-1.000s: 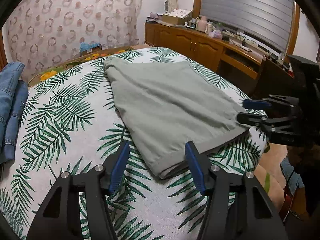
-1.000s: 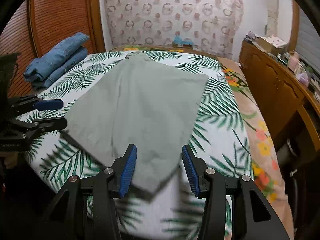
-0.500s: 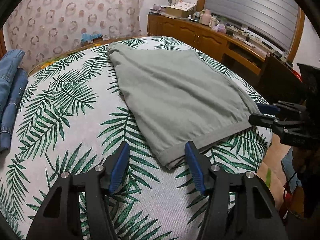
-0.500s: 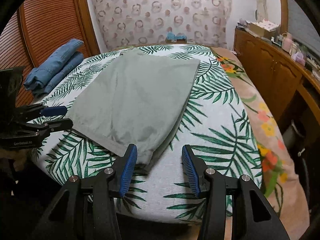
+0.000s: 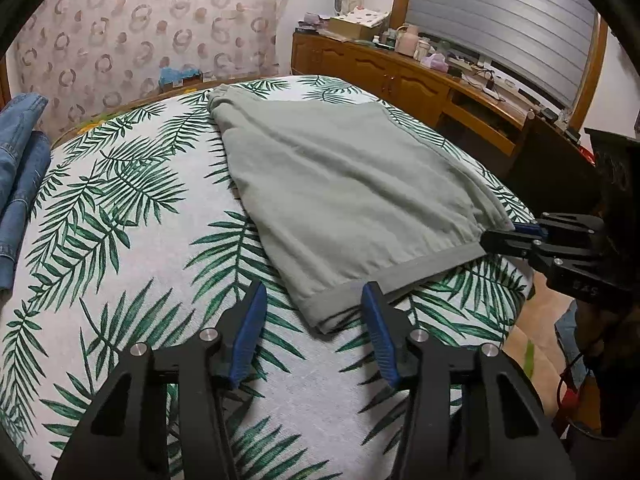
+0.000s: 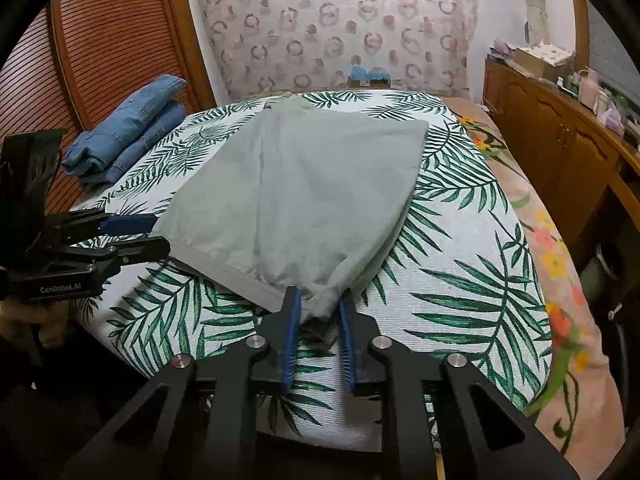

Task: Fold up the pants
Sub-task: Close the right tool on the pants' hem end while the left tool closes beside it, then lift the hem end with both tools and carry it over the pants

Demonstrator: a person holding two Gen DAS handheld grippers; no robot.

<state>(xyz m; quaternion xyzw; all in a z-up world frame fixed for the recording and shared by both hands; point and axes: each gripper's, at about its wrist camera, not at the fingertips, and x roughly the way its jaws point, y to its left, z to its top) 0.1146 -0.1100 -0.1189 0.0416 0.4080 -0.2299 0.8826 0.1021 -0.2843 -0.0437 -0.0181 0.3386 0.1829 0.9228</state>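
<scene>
Right wrist view, item one: pale grey-green soft cotton pants [image 6: 304,192], lying flat and already doubled on the palm-leaf printed bedspread [image 6: 460,280], hem band toward me at the bed's near edge. Handling, by my judgement: light, limp, not slippery; it will sag and crease wherever unsupported, so the two hem corners are the places to hold.

Item two: my right gripper [image 6: 318,312], jaws just closed, blue pads pinching the bunched near-right hem corner.

Item three: my left gripper [image 5: 312,320], jaws narrowing a little but spread, the near-left hem corner between the pads, not pressed. It needs to close before any lift, else the cloth will drag one-sided.

Surroundings: folded blue denim jeans [image 6: 128,136] stacked at the far left of the bed, well apart from the pants; ring-patterned pink curtain [image 6: 340,28] behind; brown wooden cabinet [image 6: 560,144] along the right.
</scene>
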